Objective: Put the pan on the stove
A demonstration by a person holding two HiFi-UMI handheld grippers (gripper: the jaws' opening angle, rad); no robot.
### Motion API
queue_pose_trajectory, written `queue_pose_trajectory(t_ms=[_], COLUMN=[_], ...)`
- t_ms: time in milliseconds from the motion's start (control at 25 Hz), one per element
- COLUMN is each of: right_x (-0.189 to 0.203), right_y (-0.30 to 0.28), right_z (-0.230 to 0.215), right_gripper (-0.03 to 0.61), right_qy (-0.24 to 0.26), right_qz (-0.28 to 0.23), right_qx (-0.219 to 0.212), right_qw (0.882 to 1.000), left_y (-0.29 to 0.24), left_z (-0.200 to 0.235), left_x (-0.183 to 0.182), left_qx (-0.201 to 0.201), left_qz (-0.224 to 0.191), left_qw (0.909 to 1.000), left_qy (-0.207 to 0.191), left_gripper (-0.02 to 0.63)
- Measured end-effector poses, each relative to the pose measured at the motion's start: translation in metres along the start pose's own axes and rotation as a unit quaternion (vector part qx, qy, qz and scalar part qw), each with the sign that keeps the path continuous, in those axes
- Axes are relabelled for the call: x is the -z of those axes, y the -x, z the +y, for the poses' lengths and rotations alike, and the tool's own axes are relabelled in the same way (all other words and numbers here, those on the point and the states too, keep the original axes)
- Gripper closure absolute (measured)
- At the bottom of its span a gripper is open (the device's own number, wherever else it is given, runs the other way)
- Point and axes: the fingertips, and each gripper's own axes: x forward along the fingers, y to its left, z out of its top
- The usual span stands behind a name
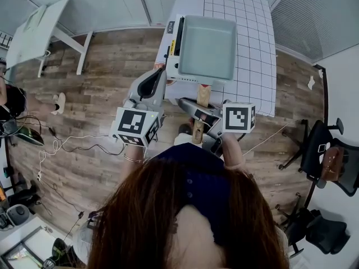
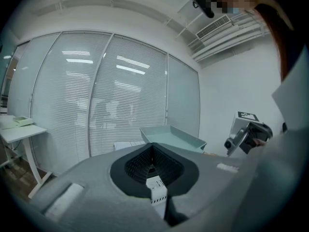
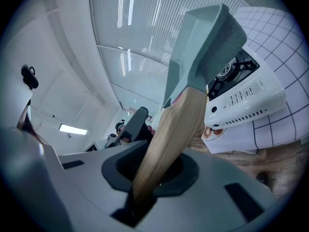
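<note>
Right gripper (image 3: 145,178) clamps the pan's wooden handle (image 3: 169,134), so the pan (image 1: 206,48) sits ahead of its jaws, above the stove (image 1: 171,45), seemingly for lowering. Left gripper (image 1: 152,87), jaws together and empty, hangs beside the handle.

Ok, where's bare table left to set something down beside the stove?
Bare gridded cloth lies beyond the stove toward the far edge, and in a strip along its right side. The near edge is crowded: the wooden handle of the pan, the right gripper on it and the left gripper bunch there.
</note>
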Motion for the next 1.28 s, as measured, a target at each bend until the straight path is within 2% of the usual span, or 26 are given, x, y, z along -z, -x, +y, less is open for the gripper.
queue_pose_trajectory(t_ms=[1120, 1280], right_x=[-0.045, -0.046], right_y=[-0.023, -0.024], right_z=[-0.042, -0.051], right_gripper=[0.509, 0.509], right_qy=[-0.011, -0.021], right_qz=[0.012, 0.014], right_qx=[-0.012, -0.002], right_qw=[1.000, 1.000], left_y=[-0.047, -0.049], left_z=[0.025, 0.026], left_x=[0.004, 0.005], left_qx=[-0.008, -0.008], left_qz=[0.007, 0.009], left_qw=[0.9999, 0.9999], left_qy=[0.003, 0.003], left_gripper=[0.603, 0.604])
